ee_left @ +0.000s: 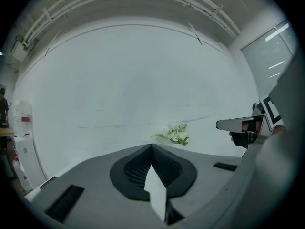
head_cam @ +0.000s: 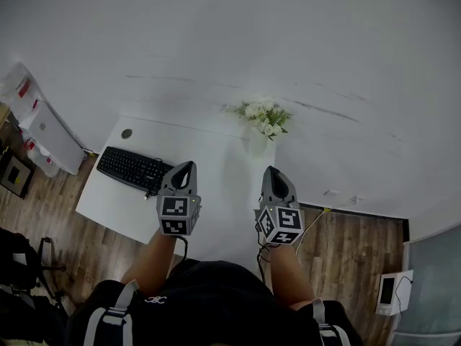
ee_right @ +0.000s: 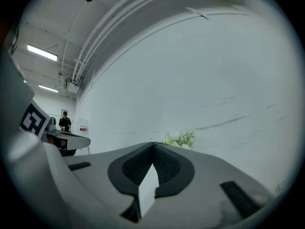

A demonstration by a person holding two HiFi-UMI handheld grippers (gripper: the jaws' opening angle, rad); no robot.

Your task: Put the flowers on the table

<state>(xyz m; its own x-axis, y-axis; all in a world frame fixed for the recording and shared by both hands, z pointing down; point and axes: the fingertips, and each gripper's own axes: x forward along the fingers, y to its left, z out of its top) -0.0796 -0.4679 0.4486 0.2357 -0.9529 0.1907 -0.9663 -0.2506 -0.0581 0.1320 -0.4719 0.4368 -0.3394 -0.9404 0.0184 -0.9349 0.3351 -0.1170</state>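
A bunch of white flowers with green leaves (head_cam: pixel 265 119) stands in a white vase (head_cam: pixel 258 141) at the far edge of the white table (head_cam: pixel 216 186), close to the wall. My left gripper (head_cam: pixel 184 166) hovers over the table's middle, shut and empty. My right gripper (head_cam: pixel 276 172) hovers beside it near the table's right edge, its jaws together with nothing in them. Both point toward the wall, short of the vase. The flowers (ee_left: pixel 175 134) appear just beyond the shut tips in the left gripper view, and the flowers (ee_right: pixel 180 139) likewise in the right gripper view.
A black keyboard (head_cam: pixel 133 169) lies on the table's left part, with a round cable hole (head_cam: pixel 127 133) behind it. A white cabinet (head_cam: pixel 50 139) stands left of the table. Wooden floor surrounds the table, and a white device (head_cam: pixel 392 292) sits at the lower right.
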